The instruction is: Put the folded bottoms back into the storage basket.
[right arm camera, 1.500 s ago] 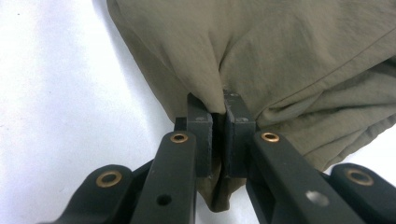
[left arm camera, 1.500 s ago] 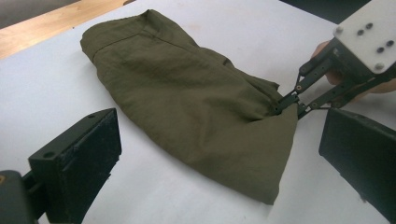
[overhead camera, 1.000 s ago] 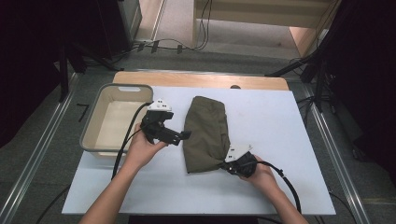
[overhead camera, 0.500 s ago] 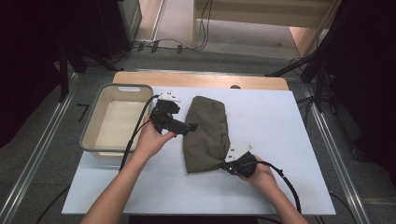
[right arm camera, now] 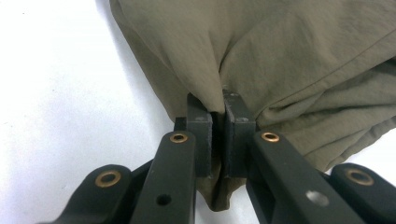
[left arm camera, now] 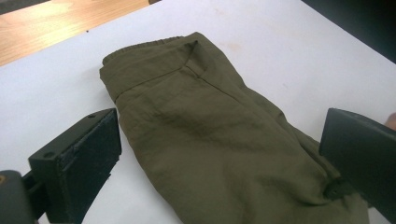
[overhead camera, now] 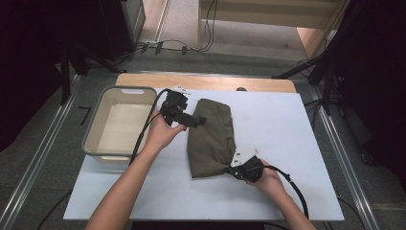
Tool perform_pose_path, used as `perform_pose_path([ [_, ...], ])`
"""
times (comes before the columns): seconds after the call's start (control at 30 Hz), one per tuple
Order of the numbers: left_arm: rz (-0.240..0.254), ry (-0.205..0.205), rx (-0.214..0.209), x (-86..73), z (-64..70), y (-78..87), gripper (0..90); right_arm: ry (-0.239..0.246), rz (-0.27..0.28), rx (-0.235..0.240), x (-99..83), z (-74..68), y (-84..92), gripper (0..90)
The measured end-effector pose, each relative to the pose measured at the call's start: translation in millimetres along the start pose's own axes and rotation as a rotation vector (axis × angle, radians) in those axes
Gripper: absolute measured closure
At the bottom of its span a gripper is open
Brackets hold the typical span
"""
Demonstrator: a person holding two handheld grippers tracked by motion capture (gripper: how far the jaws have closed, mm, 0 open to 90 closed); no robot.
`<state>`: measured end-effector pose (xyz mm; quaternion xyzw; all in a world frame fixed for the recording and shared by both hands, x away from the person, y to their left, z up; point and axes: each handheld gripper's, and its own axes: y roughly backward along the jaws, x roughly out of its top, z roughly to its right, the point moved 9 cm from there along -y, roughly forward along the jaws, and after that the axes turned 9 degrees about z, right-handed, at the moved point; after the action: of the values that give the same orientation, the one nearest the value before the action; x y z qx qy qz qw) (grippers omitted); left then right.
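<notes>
Trousers (overhead camera: 210, 136): soft, light, limp; grip at hems.
Right gripper (right arm camera: 218, 122): jaws clamped on near corner.
Left gripper (overhead camera: 198, 120): jaws apart beside waistband.

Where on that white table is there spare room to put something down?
The white table is bare right of the olive trousers, out to its right edge, and along the near edge between the forearms. It is crowded between the beige tub and trousers, around the left gripper.

Black jaws, brass rivets, black cables
</notes>
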<state>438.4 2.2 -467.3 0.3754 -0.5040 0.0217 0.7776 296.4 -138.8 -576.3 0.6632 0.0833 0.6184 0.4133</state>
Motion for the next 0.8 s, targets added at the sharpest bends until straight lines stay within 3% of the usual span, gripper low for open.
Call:
perform_pose_path([
  [0.43, -0.029, 0.054, 0.01, 12.9, -15.7, -24.4, 0.0, -0.002, 0.001, 0.007, -0.2, -0.1, 0.1, 81.7],
  [0.8, -0.074, 0.089, 0.026, 11.1, -31.0, -41.8, 0.0, -0.009, 0.002, 0.015, -0.6, -0.4, 0.1, 81.7],
])
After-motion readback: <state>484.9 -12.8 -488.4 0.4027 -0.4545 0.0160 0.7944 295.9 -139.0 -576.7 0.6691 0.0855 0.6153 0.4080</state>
